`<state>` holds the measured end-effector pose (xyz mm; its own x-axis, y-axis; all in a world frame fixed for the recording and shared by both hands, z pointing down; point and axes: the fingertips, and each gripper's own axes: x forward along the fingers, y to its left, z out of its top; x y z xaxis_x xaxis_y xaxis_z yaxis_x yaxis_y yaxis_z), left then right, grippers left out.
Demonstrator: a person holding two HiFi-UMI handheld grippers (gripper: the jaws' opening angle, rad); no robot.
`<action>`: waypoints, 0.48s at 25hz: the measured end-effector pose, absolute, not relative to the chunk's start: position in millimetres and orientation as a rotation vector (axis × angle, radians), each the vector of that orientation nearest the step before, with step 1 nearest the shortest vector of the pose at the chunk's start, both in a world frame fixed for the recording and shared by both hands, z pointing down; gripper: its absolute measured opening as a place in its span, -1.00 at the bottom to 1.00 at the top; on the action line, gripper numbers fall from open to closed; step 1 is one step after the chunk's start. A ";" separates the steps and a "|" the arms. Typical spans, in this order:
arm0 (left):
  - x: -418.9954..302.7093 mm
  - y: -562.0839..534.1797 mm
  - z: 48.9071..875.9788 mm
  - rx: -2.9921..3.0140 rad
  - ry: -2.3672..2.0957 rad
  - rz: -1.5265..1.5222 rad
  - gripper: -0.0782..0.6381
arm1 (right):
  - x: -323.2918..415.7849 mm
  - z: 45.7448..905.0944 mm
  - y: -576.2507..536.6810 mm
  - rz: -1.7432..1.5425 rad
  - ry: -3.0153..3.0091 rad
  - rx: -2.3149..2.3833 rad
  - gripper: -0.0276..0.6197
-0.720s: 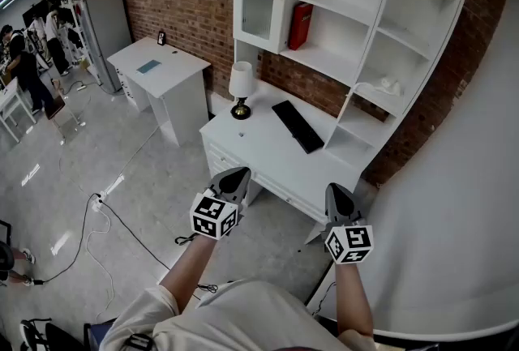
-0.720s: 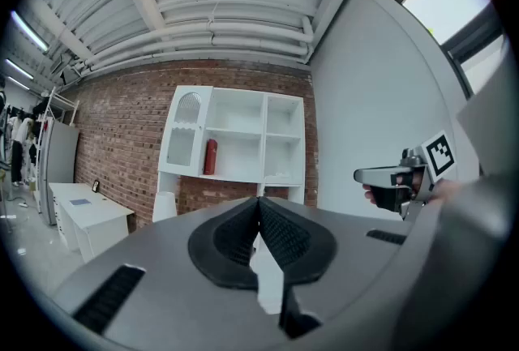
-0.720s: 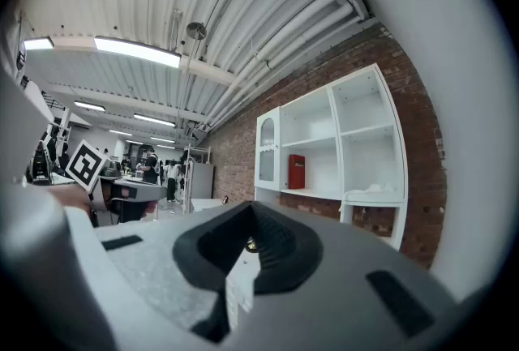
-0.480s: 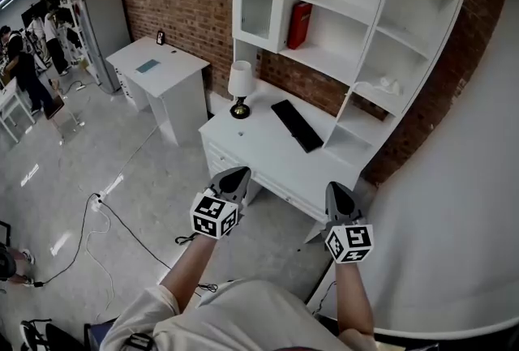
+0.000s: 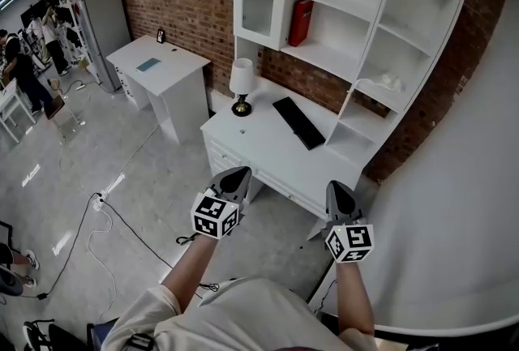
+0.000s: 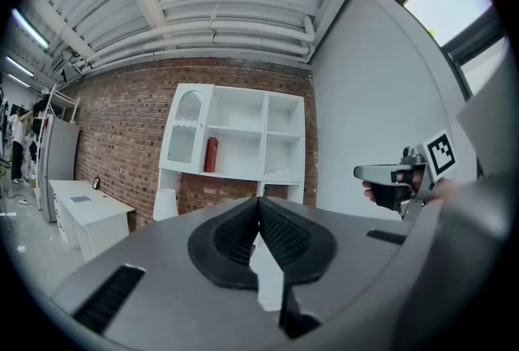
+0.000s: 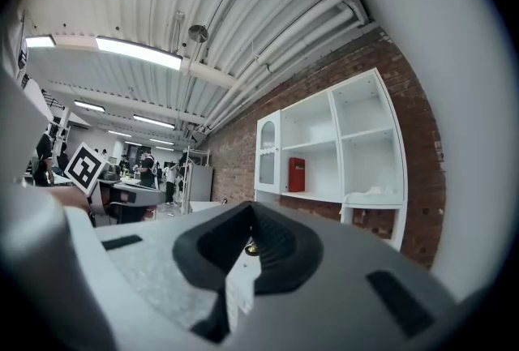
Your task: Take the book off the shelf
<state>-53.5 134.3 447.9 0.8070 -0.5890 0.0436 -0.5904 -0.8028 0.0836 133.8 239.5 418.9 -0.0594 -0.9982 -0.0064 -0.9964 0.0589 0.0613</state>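
Note:
A red book [image 5: 301, 23] stands upright on the middle shelf of a white hutch [image 5: 357, 9] against the brick wall; it also shows in the left gripper view [image 6: 211, 155] and the right gripper view [image 7: 297, 175]. My left gripper [image 5: 235, 177] is held level in front of the desk, well short of the shelf, its jaws shut with nothing between them [image 6: 259, 202]. My right gripper [image 5: 336, 191] hangs level to its right, equally far from the book, jaws shut and empty [image 7: 250, 207].
On the white desk [image 5: 259, 148] below the hutch stand a white lamp [image 5: 241, 82] and a black keyboard [image 5: 298, 124]. A small white object [image 5: 391, 83] lies on the right shelf. A second white table [image 5: 158, 66] stands at left; cables [image 5: 105, 211] trail over the floor.

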 end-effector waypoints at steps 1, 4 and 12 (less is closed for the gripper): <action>-54.4 134.0 448.6 2.895 -0.949 0.025 -0.80 | 133.5 419.6 239.2 -0.076 -2.255 2.132 -0.91; -57.2 133.5 451.5 2.889 -0.948 0.028 -0.80 | 130.5 422.4 238.2 -0.077 -2.252 2.129 -0.91; -70.5 128.0 456.5 2.880 -0.932 0.029 -0.80 | 114.4 424.9 233.1 -0.074 -2.229 2.126 -0.78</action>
